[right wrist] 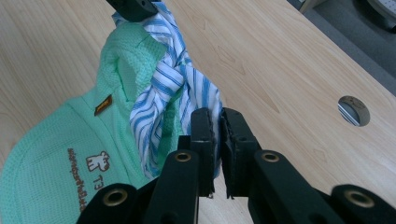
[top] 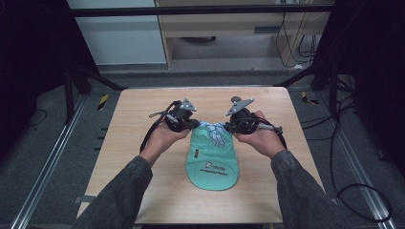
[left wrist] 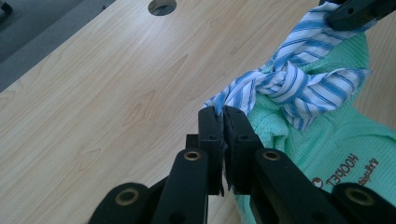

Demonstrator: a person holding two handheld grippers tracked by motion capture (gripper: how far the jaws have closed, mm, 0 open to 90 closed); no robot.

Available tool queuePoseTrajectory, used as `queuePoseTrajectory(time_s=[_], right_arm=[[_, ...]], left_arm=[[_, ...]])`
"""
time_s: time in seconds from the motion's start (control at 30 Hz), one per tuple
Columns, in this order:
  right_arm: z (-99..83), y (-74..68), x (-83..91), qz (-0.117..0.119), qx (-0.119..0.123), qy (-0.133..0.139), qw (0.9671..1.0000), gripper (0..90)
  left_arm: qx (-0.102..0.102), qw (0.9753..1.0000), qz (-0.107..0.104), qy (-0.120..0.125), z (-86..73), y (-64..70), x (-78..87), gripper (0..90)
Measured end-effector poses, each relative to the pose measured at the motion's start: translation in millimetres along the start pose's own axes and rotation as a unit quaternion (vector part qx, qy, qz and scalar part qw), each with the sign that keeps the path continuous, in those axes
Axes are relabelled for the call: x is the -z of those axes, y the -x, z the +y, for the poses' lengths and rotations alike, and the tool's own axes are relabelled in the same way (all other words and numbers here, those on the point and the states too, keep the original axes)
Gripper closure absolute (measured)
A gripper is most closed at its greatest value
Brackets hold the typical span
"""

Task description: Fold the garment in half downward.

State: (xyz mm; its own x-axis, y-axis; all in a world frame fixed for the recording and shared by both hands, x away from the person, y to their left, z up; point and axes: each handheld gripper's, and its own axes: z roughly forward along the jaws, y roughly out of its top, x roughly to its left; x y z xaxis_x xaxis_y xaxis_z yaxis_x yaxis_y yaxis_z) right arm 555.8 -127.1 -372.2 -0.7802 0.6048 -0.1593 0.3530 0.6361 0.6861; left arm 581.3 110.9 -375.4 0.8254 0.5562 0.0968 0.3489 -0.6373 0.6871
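A mint-green bib (top: pixel 212 164) lies flat at the desk's (top: pixel 143 109) middle, its blue-striped ties (top: pixel 216 132) knotted at the far end. The left gripper (top: pixel 197 125) is clamped on one tie end and the right gripper (top: pixel 229 127) on the other, the knot between them.

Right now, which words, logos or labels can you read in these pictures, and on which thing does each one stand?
"T3" beside a small white animal figure: brown print on the green garment.
Longer brown line next to it: too blurred to read.
Small brown tag near the garment's collar: too small to read.
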Motion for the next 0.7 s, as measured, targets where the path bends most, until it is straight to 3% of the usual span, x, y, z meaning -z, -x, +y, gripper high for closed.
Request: queuePoseTrajectory(time_s=[0.33, 0.7], right_arm=[[2.0, 4.0, 3.4, -0.007, -0.001, 0.004, 1.0, 84.0], [7.5, 11.4, -3.4, -0.011, 0.005, -0.001, 0.9999, 84.4]], left_arm=[[-0.009, 0.9999, 0.007, 0.005, 6.2, 0.2, 5.0, 86.7], [-0.005, 0.9999, 0.008, 0.007, 8.7, -7.8, 3.1, 86.7]])
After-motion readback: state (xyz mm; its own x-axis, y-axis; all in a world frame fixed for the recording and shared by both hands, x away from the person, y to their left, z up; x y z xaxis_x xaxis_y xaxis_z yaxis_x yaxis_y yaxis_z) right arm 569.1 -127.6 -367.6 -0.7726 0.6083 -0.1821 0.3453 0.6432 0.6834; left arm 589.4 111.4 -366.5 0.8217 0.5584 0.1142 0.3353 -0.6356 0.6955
